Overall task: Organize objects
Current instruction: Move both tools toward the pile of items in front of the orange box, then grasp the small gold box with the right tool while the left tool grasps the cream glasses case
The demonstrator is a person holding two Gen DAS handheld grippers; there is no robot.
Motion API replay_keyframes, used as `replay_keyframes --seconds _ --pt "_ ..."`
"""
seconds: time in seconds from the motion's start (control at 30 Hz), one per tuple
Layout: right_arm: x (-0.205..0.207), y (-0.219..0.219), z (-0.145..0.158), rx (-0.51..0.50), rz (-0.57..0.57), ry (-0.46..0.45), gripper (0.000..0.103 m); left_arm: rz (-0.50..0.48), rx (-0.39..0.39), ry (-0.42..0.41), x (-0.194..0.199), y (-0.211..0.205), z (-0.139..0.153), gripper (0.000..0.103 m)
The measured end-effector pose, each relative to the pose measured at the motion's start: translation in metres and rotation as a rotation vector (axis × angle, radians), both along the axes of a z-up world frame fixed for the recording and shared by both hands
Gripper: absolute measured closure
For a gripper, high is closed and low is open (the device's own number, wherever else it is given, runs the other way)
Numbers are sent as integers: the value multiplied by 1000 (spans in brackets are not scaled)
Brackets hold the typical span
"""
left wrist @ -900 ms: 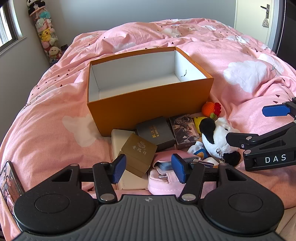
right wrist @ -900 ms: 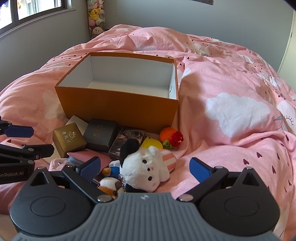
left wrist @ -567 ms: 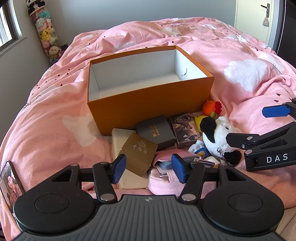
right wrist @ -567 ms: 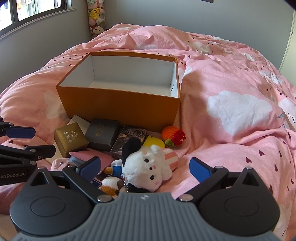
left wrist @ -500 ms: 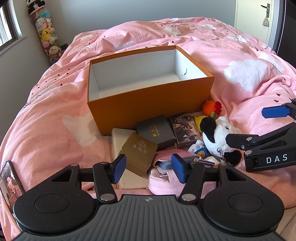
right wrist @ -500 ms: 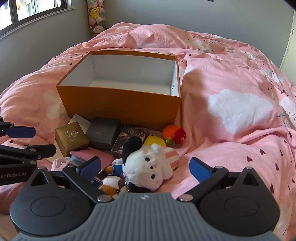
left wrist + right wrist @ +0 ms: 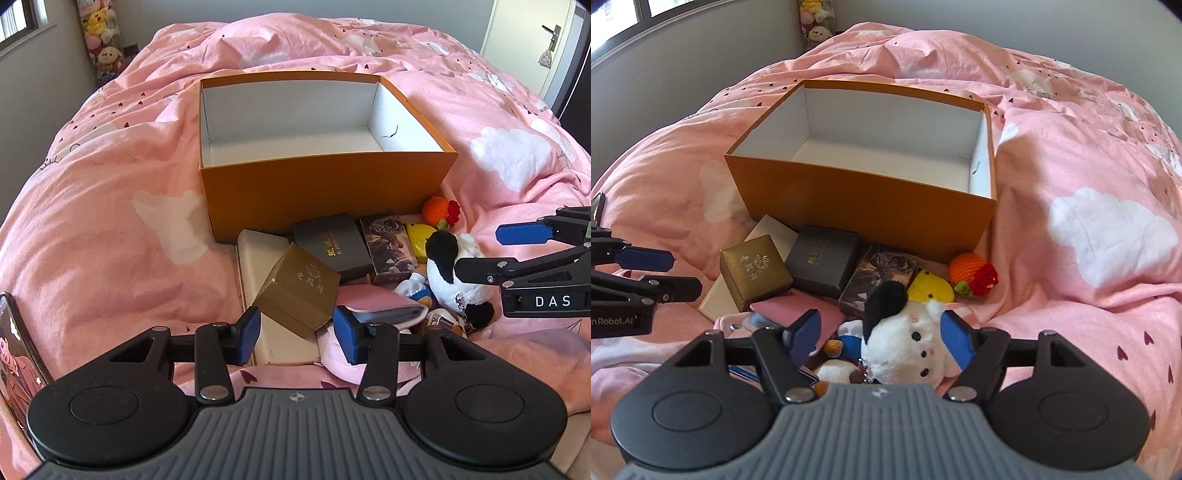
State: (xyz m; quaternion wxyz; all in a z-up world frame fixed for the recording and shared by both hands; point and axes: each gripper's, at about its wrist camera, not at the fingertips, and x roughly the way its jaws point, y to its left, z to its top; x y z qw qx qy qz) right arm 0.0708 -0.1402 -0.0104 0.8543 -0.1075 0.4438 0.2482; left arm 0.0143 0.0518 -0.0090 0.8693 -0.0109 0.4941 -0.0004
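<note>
- Step in hand, as I judge it: the start of picking. The orange cardboard box stands open and holds nothing, well beyond both sets of jaws, and every small item lies outside it on the pink duvet.
- The right gripper points steeply down with its jaws apart, straddling the black-and-white plush cat. The cat sits off-centre between them, hard against the right pad, with a clear gap to the left pad. It is not clamped.
- The left gripper has its jaws apart and holds nothing. The tilted gold gift box shows just ahead of the gap, its lowest corner lined up between the pads. Seen from the right wrist, the left fingers stand clear of it.
- Ahead of the left jaws and behind the gold box lie a cream flat case and a dark grey box. A pink wallet lies just ahead of the right-hand pad.
- Next move, by my reckoning: shift the right gripper so the cat is centred, close on its body, lift, then carry it forward over the near wall of the orange box.
- The keychain toys under the cat may snag or come up with it.
</note>
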Motion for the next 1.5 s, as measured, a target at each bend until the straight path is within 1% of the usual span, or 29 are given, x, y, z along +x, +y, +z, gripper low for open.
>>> replay_keyframes --seconds 0.13,0.2,0.27,0.33,0.37,0.4,0.47,0.6,0.67,0.77,0.93,1.1,1.13,1.17,1.27,1.33,1.43,1.5 --pt "15 20 -2 36 73 56 37 8 -19 38 7 12 -4 49" --pt "22 32 -3 52 123 83 37 16 -26 75 12 19 -9 55" --pt "27 47 -7 60 190 112 36 32 -27 112 17 26 -14 56" --pt "31 63 -11 50 260 130 36 41 -16 137 22 31 -19 56" --pt "33 70 -14 40 293 136 33 41 -16 149 24 33 -21 56" --pt "34 76 -18 32 326 142 30 41 -23 166 27 36 -24 56" --pt "38 87 -25 22 393 161 28 43 -44 195 32 39 -30 56" --pt "47 103 -42 -4 483 207 27 46 -89 251 43 47 -44 56" --pt "52 109 -53 -16 513 236 27 37 -98 273 47 49 -48 56" --pt "58 118 -66 -36 545 256 27 36 -111 297 53 52 -53 57" --pt "64 127 -79 -17 590 294 27 62 -146 323 60 60 -59 57" --pt "61 139 -87 -4 633 294 28 62 -143 331 64 60 -62 57" --pt "59 140 -87 -10 640 287 31 64 -145 331 64 60 -62 57" --pt "57 142 -87 -25 642 272 37 64 -146 332 64 60 -62 57" --pt "56 138 -80 -22 633 255 38 69 -157 329 64 62 -63 55" --pt "56 132 -70 -6 621 238 38 77 -179 325 66 64 -64 49" --pt "56 118 -52 -10 592 183 41 105 -214 321 70 67 -67 44" --pt "61 106 -42 -25 555 154 42 123 -223 323 75 67 -70 44"
